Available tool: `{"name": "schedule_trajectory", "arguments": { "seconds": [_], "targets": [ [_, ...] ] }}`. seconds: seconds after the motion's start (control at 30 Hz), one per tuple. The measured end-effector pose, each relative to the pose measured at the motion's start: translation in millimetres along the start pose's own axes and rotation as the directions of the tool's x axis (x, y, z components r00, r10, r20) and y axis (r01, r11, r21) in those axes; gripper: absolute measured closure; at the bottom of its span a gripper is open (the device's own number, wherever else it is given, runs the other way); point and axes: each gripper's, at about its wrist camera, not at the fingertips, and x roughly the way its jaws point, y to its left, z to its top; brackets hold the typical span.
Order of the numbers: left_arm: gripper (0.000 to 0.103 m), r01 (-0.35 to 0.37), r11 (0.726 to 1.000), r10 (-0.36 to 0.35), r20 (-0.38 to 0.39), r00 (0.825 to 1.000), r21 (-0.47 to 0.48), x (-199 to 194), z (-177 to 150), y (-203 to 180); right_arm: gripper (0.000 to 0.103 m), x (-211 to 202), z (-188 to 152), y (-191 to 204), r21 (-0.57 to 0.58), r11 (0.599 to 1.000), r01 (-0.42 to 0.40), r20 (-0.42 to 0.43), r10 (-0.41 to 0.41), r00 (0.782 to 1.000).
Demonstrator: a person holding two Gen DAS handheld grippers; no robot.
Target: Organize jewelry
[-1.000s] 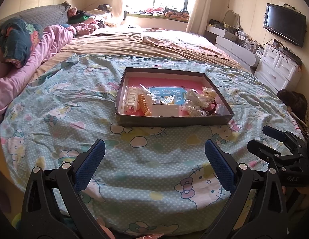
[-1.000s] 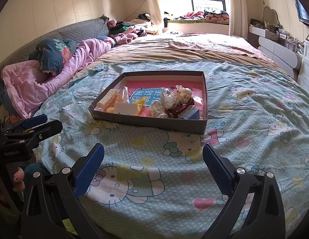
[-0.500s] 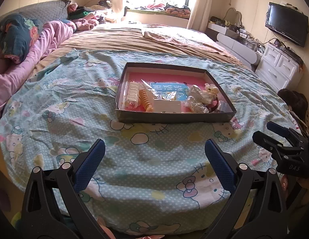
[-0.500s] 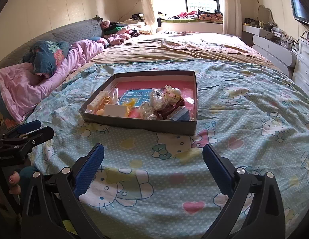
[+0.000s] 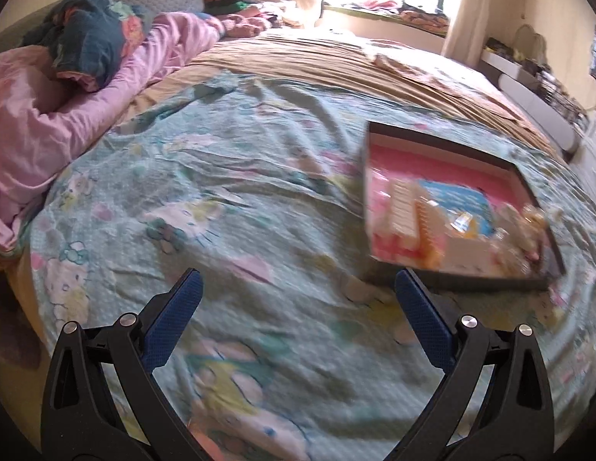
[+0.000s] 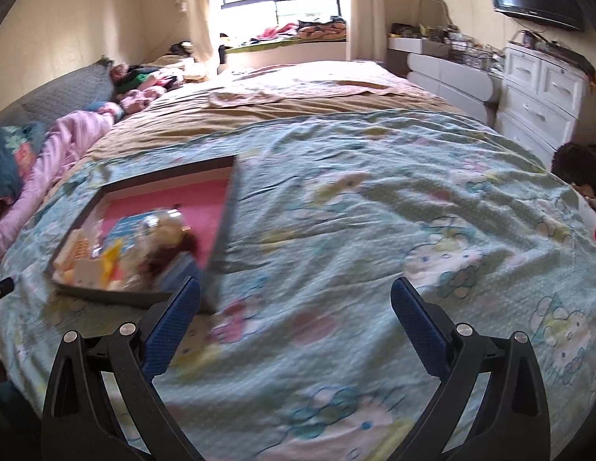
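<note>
Now that both cameras have swung outward from the tray (image 5: 444,207), it sits off-centre on the bedspread (image 5: 259,199), jewelry heaped inside, while left gripper (image 5: 298,326) and right gripper (image 6: 296,324) gape empty, aimed at neither.

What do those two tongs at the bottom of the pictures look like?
Both match: the left tongs and right tongs each have two black plastic arms with triangular cut-outs and silver rivets, tipped with textured blue pads. No cables or markings show.
</note>
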Motion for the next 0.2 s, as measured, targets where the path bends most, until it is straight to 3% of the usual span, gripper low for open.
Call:
{"name": "schedule_trajectory", "arguments": {
  "seconds": [0.07, 0.2],
  "targets": [
    [0.009, -0.081, 0.996, 0.079, -0.032, 0.996, -0.040, 29, 21, 25, 0.005, 26, 12, -33, 0.038, 0.996, 0.077, -0.027, -0.076, 0.997],
    [0.009, -0.183, 0.979, 0.175, -0.086, 0.981, -0.093, 86, 53, 68, 0.005, 75, 30, -94, 0.102, 0.965, 0.243, -0.087, -0.235, 0.968]
  ]
}}
